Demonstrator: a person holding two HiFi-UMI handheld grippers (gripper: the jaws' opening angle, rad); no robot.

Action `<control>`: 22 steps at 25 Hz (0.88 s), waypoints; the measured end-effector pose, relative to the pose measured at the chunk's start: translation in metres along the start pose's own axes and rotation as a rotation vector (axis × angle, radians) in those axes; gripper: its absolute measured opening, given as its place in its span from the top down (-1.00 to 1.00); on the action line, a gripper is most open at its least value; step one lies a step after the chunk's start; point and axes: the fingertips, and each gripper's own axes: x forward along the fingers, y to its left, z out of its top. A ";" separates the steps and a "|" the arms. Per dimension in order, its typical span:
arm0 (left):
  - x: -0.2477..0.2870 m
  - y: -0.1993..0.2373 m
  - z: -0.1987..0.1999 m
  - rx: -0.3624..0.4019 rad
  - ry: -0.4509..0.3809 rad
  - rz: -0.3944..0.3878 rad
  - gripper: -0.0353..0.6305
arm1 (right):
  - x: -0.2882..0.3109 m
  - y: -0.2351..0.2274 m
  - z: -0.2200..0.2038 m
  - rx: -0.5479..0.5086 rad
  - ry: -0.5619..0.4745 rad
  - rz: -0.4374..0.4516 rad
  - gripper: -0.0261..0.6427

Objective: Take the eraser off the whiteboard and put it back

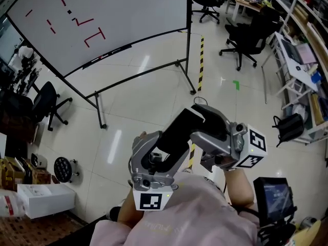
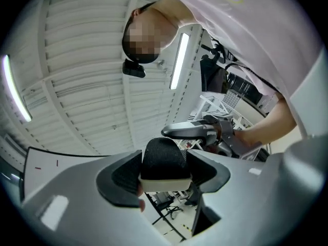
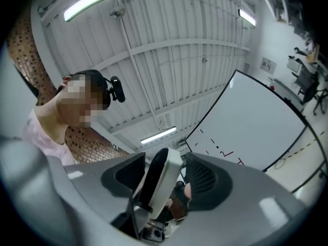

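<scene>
The left gripper [image 2: 164, 177] has its fingers [image 2: 125, 176] clamped on the eraser [image 2: 163, 160]. The eraser also stands edge-on between the spread fingers [image 3: 205, 178] of the right gripper [image 3: 165, 177], well apart from the whiteboard [image 1: 102, 14].

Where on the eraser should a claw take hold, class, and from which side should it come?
Probably the white body of the eraser, across its two side walls, coming end-on, as the left claw does now: those walls look flat and parallel, whereas the black felt is rounded and soft. The right claw straddles it felt to back, jaws open, a gap at one pad.
</scene>
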 end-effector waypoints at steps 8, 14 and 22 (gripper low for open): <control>0.019 0.036 -0.022 0.178 0.023 0.160 0.05 | 0.020 -0.029 0.014 -0.132 0.043 -0.048 0.23; 0.051 0.139 -0.120 0.270 0.066 0.261 0.05 | 0.063 -0.122 0.010 -0.098 0.014 -0.080 0.31; 0.134 0.358 -0.321 0.393 0.064 0.327 0.05 | 0.185 -0.295 -0.010 -0.111 0.001 -0.207 0.38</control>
